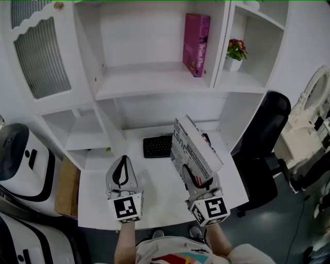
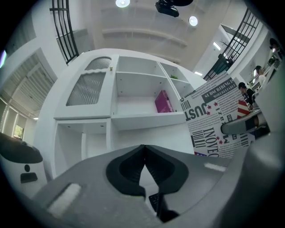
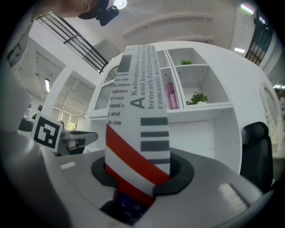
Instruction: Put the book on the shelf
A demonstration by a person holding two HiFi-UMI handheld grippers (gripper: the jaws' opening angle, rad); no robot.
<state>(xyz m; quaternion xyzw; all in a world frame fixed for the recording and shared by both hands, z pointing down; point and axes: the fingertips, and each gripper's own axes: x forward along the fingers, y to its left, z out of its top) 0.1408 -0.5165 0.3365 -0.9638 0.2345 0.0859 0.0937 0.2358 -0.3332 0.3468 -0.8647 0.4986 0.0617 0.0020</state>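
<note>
Surface: one white desk (image 1: 160, 192), set under a white shelf unit (image 1: 149, 85) with open compartments and one ribbed-glass door (image 1: 41, 59) at its left. Room: a dark floor (image 1: 289, 216) is seen to the right of the desk, and round ceiling lights (image 2: 122, 3) are seen overhead in the left gripper view. Books, two: one pink book (image 1: 196, 44) is stood upright at the right end of the wide middle shelf; one newsprint-patterned book (image 1: 195, 147) is held tilted in the air above the desk, over the right end of the keyboard and below the shelf, not on it. Keyboard (image 1: 157, 146), one, black, laid at the back of the desk. Potted plant (image 1: 235, 51), one, with red flowers, placed in the compartment just right of the pink book. Chair (image 1: 263, 129), one, black, stood at the desk's right side. Cardboard box (image 1: 67, 188), one, on the floor at the desk's left. Rounded white units (image 1: 20, 160), two, beside the box. Grippers, two: the right gripper (image 1: 196, 178) is clamped on the lower end of the newsprint-patterned book, its pads pressed on both faces; the left gripper (image 1: 124, 161) is raised over the desk's left part with its jaws brought together at the tips and nothing between them.
</note>
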